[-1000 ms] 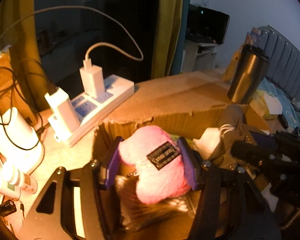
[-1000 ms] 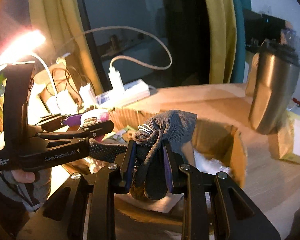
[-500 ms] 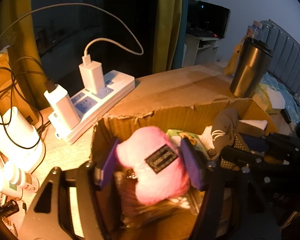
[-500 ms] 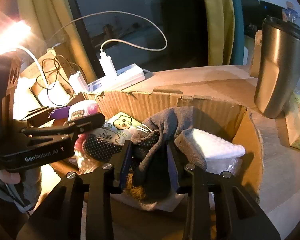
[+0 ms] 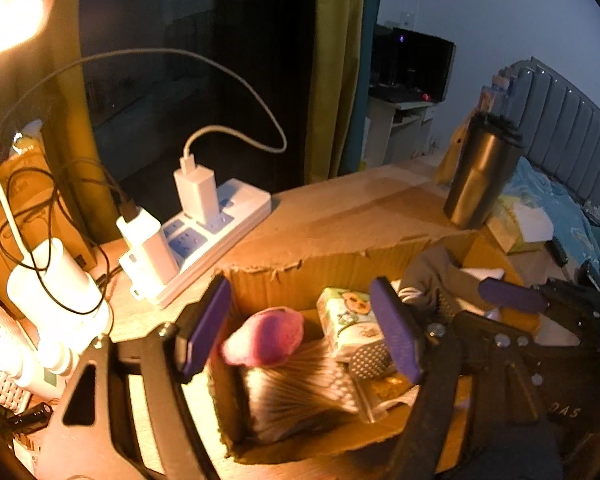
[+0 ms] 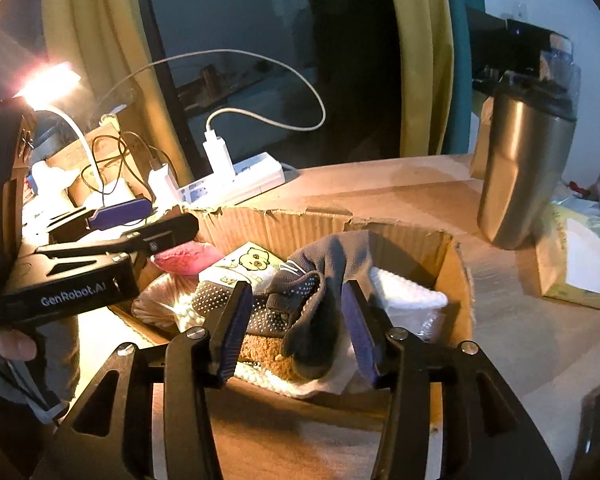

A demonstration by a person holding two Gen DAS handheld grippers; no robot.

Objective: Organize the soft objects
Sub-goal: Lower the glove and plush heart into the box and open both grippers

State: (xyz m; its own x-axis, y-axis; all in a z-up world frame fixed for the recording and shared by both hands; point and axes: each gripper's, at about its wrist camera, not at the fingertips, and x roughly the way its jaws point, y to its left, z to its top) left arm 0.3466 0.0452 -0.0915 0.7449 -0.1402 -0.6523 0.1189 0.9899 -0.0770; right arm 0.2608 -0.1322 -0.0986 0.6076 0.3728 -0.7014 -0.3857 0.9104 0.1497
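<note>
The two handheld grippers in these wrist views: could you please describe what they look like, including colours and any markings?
Both are matte black, with angular triangular cut-outs and silver screws. The left gripper and right gripper carry flat, ribbed purple pads on their fingers. The right wrist view shows the left one's side, printed "GenRobot.AI" in white. A grey sleeve shows at the holding hand. No cables are visible on either.

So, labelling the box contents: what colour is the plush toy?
Pink; the plush toy shows best in the left wrist view.

fuzzy pink plush (image 5: 264, 336); rough corrugated cardboard box (image 6: 300, 220)
</note>
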